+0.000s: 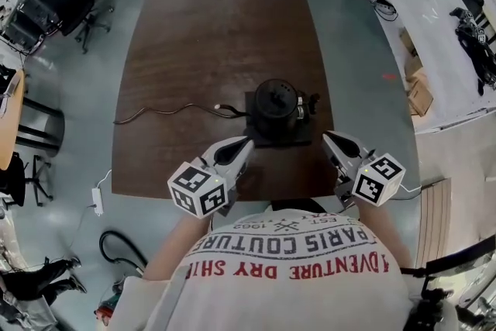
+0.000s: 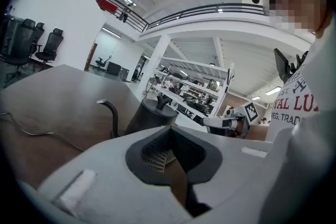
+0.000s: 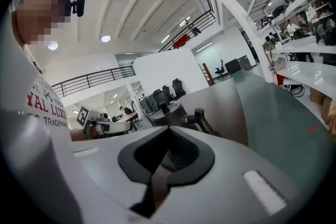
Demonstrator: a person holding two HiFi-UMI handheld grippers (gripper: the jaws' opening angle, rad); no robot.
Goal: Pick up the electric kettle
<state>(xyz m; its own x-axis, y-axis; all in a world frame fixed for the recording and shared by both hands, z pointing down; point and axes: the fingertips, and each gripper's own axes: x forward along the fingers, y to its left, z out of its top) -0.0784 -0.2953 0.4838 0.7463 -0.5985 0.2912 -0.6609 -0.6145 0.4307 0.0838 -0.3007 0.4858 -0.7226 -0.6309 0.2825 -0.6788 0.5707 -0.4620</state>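
Dark wooden tabletop [image 1: 201,35] carries the black electric kettle [image 1: 277,106] on its square base [image 1: 260,137] near the front edge, its cord [image 1: 155,112] trailing left. The left claw [image 1: 245,143] and right claw [image 1: 328,139] hover just short of it, both pinched closed and empty. A clean lift likely means opening the right claw wide, then closing squarely on the handle [image 3: 206,122]

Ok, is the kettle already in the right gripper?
No, the right gripper has its jaws shut on nothing, the kettle standing clear ahead.
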